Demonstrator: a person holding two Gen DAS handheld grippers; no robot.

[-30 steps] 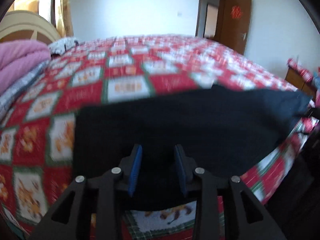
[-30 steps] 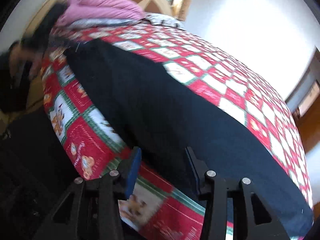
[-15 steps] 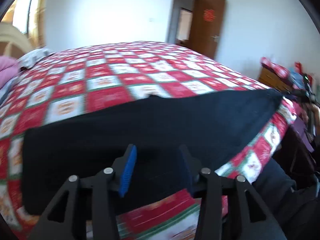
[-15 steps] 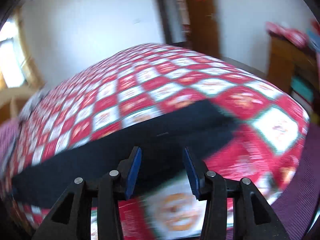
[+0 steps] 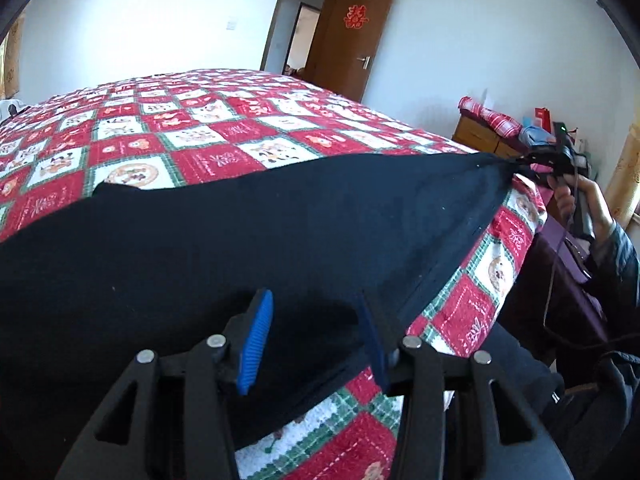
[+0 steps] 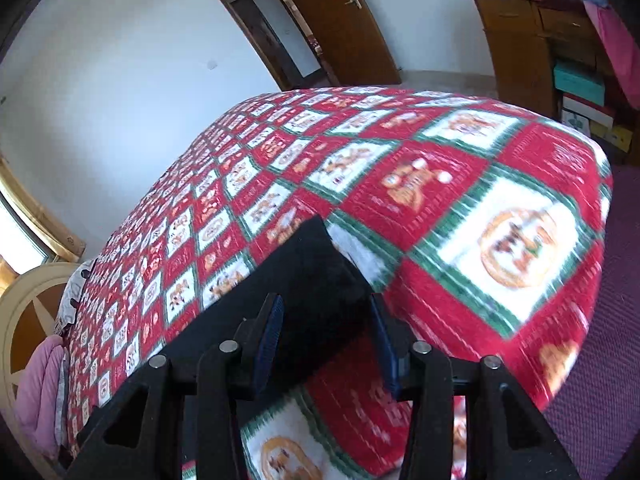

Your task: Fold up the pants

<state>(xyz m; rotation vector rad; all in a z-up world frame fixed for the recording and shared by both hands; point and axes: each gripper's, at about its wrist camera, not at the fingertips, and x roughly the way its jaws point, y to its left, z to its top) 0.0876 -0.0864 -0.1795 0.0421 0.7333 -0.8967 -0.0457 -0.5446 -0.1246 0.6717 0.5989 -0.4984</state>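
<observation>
I am looking at a bedroom with white walls, a brown wooden door (image 5: 352, 36) standing ajar and a wide bed covered by a red, white and green checked quilt (image 5: 224, 136). A wooden cabinet (image 6: 520, 40) stands against the wall past the bed's foot, with red plaid cloth piled on top. At the far left of the right wrist view I see the cream headboard (image 6: 24, 312) and a pink blanket (image 6: 36, 392).

The dark pants (image 5: 248, 236) lie flat along the near edge of the quilt, stretched out in a long band. My left gripper (image 5: 316, 340) hovers low over the near part of the fabric, its blue-padded fingers (image 5: 256, 340) spread apart with cloth showing between them and nothing pinched. My right gripper (image 6: 328, 340) sits at the other end, where a corner of the pants (image 6: 304, 280) points toward the foot of the bed; its fingers are also spread wide on either side of that corner, without closing on it. In the left wrist view I see my right hand (image 5: 580, 204) at the far tip of the pants.
</observation>
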